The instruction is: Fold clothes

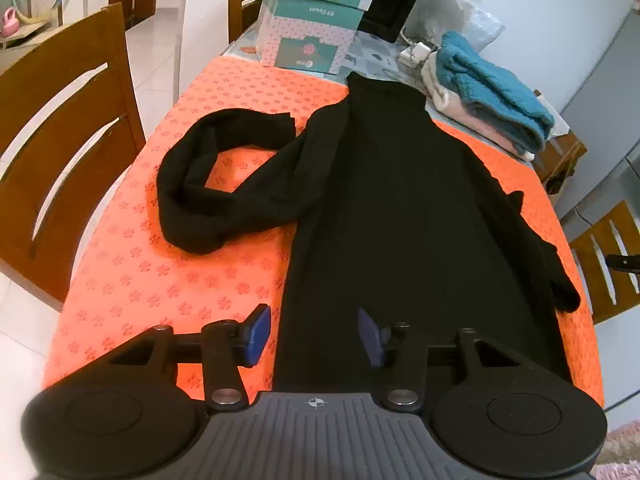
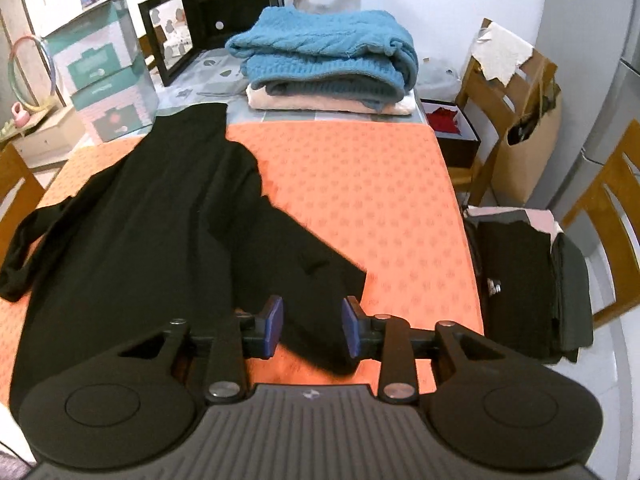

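A black long-sleeved top (image 1: 400, 208) lies spread flat on the orange flowered cloth (image 1: 168, 280), neck away from me. Its left sleeve (image 1: 208, 184) curls in a loop on the cloth. My left gripper (image 1: 316, 334) hovers over the hem's left corner with its blue pads (image 1: 258, 334) apart and nothing pinched between them. In the right wrist view the same top (image 2: 132, 232) fills the left half, and its right sleeve (image 2: 308, 272) runs down toward me. My right gripper (image 2: 312, 326) stands open above the sleeve's cuff end, with the pads either side of the cloth and not pressing it.
A folded stack with a teal knit on top (image 2: 324, 56) sits at the table's far end, beside patterned boxes (image 1: 316, 20) and a black frame (image 2: 180, 36). Wooden chairs (image 1: 68, 128) flank the table; one on the right holds dark folded clothes (image 2: 524, 280). A paper bag (image 2: 532, 144) hangs further back.
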Motion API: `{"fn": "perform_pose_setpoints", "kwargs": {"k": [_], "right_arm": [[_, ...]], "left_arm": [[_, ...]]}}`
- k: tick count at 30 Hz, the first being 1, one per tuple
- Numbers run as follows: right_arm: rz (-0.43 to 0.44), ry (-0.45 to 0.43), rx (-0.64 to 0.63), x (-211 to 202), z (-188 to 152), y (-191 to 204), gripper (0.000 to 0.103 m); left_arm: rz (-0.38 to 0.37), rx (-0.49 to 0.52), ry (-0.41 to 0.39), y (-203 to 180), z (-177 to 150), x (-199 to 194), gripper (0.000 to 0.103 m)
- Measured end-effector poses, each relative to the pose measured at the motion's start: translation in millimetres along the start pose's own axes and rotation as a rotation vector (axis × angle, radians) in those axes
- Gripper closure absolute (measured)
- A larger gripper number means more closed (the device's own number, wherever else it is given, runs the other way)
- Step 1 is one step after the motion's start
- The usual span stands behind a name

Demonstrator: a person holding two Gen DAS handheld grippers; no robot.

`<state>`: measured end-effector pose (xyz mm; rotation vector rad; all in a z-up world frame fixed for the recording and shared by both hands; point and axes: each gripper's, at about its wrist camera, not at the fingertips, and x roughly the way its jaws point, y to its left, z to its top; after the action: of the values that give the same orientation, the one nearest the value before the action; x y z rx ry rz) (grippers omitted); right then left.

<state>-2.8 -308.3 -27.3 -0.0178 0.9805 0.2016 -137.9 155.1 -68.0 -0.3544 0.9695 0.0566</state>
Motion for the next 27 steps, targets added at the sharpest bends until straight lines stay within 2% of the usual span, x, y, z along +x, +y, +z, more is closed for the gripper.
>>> {"fn": "perform_pose_setpoints", "kwargs": {"k": [3,7,12,15,16,17,18,20,21,23,25,27], "right_arm": [[0.002,0.024,-0.05,27.3,13.1,-0.6,0.053],[-0.007,0.076,-0.161,67.3,18.5,8.5,0.042],[0.025,0.105,-0.282,105.9,21.0,23.2,0.042],[0.038,0.118,-0.305,123.5,23.0,25.8,0.043],[0.044,0.125,-0.301,128.6,23.6,24.7,0.048],[0.055,0.133,-0.291,133.3,23.8,22.3,0.058],[0.072,0.145,-0.279,137.4,23.8,19.2,0.064],[0.105,0.143,-0.26,138.1,23.3,13.2,0.088],[0.121,0.139,-0.251,137.6,23.0,10.3,0.093],[0.129,0.106,-0.211,128.0,24.5,-0.9,0.1],[0.118,0.063,-0.163,115.5,26.8,-15.0,0.1],[0.067,0.01,-0.102,99.3,30.5,-36.6,0.1]], "left_arm": [[0.019,-0.007,0.002,-5.7,3.7,7.8,0.045],[0.061,-0.028,0.0,-15.3,9.8,21.0,0.044],[0.086,-0.043,0.013,-29.5,16.9,40.3,0.043],[0.098,-0.036,0.03,-37.0,19.9,51.9,0.042],[0.103,-0.035,0.035,-39.1,20.6,55.0,0.042],[0.108,-0.036,0.039,-40.7,21.7,57.8,0.042],[0.112,-0.036,0.043,-42.3,22.9,60.6,0.042],[0.12,-0.046,0.048,-43.3,25.8,64.3,0.042],[0.124,-0.052,0.05,-43.5,27.4,65.9,0.042],[0.133,-0.063,0.053,-43.7,30.7,68.2,0.042],[0.146,-0.072,0.054,-43.8,34.5,68.6,0.042],[0.148,-0.089,0.057,-43.2,38.1,68.2,0.042]]}}
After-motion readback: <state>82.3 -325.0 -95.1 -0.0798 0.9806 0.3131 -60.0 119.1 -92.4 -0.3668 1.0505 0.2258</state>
